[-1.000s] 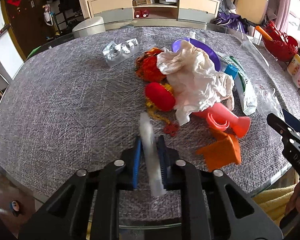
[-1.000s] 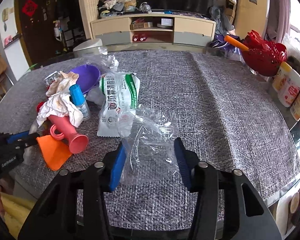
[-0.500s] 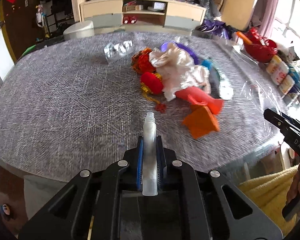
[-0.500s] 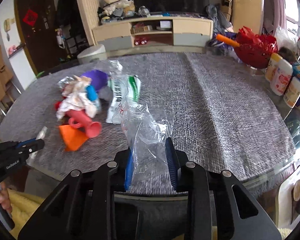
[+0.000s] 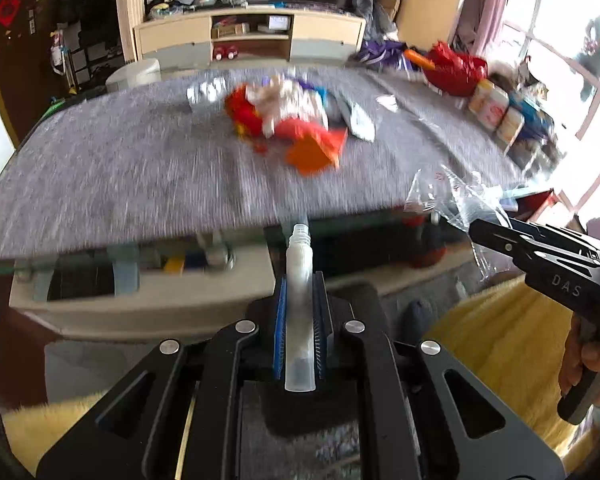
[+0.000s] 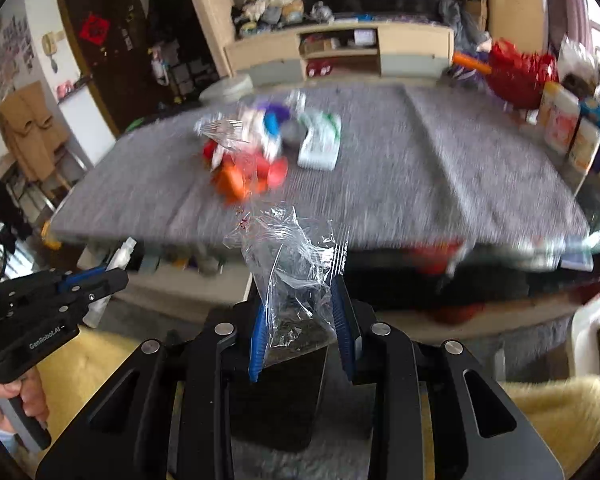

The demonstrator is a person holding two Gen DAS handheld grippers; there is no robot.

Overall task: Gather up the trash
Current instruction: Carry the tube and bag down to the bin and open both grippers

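nearby, blurred trash pile point(image 5: 288, 120) on grey table point(image 5: 120, 184), well apart from fingers.

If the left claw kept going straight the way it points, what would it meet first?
Probably the near edge of the table, just beyond the tube the left claw holds; depth is unclear, so it might pass beneath.

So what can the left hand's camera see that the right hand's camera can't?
Only the left wrist view shows the left gripper head-on, shut on a clear plastic tube with an open threaded neck.

Only the right wrist view shows the right gripper from behind, shut on a crinkly clear plastic bag, and the dark door with a red square.

Both show the grey table, the blurred trash pile and the red basket.
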